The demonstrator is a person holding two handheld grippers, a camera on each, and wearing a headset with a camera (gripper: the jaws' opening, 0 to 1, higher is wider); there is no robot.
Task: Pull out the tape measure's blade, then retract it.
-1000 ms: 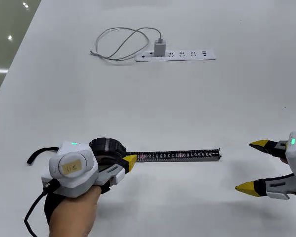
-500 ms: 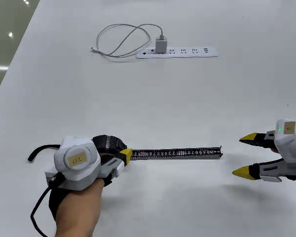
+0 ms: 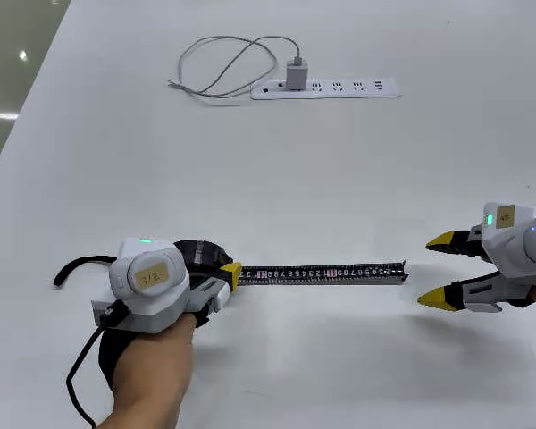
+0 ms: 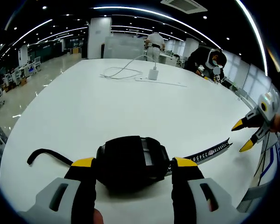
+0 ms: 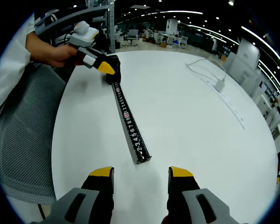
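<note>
A black tape measure [image 3: 199, 259] [image 4: 132, 162] rests on the white table, and my left gripper [image 3: 221, 279] [image 4: 135, 162] is shut on its case. Its dark blade [image 3: 322, 273] [image 5: 129, 124] lies pulled out flat to the right, ending in a hook [image 3: 402, 273] [image 5: 143, 159]. A black wrist strap [image 3: 76, 266] [image 4: 49, 155] trails off the case to the left. My right gripper [image 3: 438, 268] [image 5: 141, 172] is open, its yellow tips a short way right of the blade's hook, apart from it.
A white power strip [image 3: 326, 88] with a plugged charger [image 3: 297, 71] and a coiled white cable [image 3: 223, 67] lies at the far side of the table [image 3: 277, 179]. A grey mesh chair [image 5: 18, 140] stands beside the table. People sit far off [image 4: 205, 60].
My right gripper has moved left toward the blade's hook. The left gripper and the tape case have kept their hold; the blade's length looks the same.
</note>
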